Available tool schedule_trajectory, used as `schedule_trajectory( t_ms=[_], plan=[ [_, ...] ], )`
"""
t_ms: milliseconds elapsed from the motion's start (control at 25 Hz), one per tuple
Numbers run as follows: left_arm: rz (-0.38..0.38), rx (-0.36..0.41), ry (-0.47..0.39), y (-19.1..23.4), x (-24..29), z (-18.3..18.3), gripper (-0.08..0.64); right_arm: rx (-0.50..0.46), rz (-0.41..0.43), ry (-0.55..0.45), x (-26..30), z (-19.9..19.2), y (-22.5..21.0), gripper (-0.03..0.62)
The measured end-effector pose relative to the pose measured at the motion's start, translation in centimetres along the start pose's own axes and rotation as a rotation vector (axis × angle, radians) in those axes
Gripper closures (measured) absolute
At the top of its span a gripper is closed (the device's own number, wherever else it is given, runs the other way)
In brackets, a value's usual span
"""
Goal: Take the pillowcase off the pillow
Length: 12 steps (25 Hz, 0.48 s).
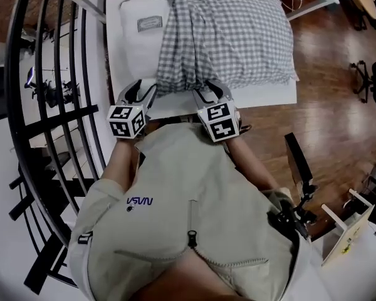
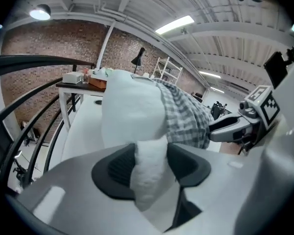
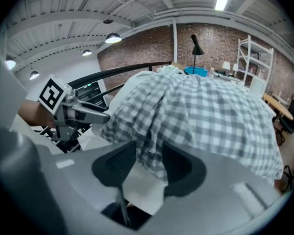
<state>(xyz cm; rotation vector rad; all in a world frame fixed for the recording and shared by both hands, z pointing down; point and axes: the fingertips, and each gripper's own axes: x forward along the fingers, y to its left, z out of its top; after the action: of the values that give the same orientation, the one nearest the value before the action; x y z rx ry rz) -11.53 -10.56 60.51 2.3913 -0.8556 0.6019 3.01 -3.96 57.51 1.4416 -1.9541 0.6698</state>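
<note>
Two soft textures lie on the flat white table [image 1: 266, 96]: a plump, smooth white pillow [image 1: 133, 52], and a creased grey-checked pillowcase [image 1: 238, 39] bunched over all but its left end. The left gripper [image 1: 143, 91] is spread around the pillow's near corner, and the right gripper [image 1: 211, 93] is spread around the pillowcase's gathered edge at the pillow's near side
</note>
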Motion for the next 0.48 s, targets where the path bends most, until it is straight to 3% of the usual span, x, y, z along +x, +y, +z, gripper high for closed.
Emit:
schedule_trajectory(
  t_ms=[80,160,200,240,480],
  plan=[
    [-0.004,0.062,0.012,-0.5,0.6,0.8,0.451,-0.062,-0.054,0.014,1.5,0.3,-0.9,0.432],
    [-0.005,0.108,-0.004,-1.1,0.5,2.3,0.534,-0.115,-0.115,0.015,1.6,0.9,-1.9,0.509],
    [-0.005,0.122,-0.022,-1.3,0.3,3.2,0.537,-0.126,-0.144,0.004,1.2,1.2,-2.4,0.564],
    [-0.002,0.131,-0.045,-1.3,0.0,4.2,0.540,-0.133,-0.172,-0.012,0.6,1.7,-2.9,0.580],
    [0.056,0.101,-0.200,0.7,-3.3,9.8,0.541,-0.111,-0.399,-0.112,-4.3,4.0,-8.6,0.581]
  ],
)
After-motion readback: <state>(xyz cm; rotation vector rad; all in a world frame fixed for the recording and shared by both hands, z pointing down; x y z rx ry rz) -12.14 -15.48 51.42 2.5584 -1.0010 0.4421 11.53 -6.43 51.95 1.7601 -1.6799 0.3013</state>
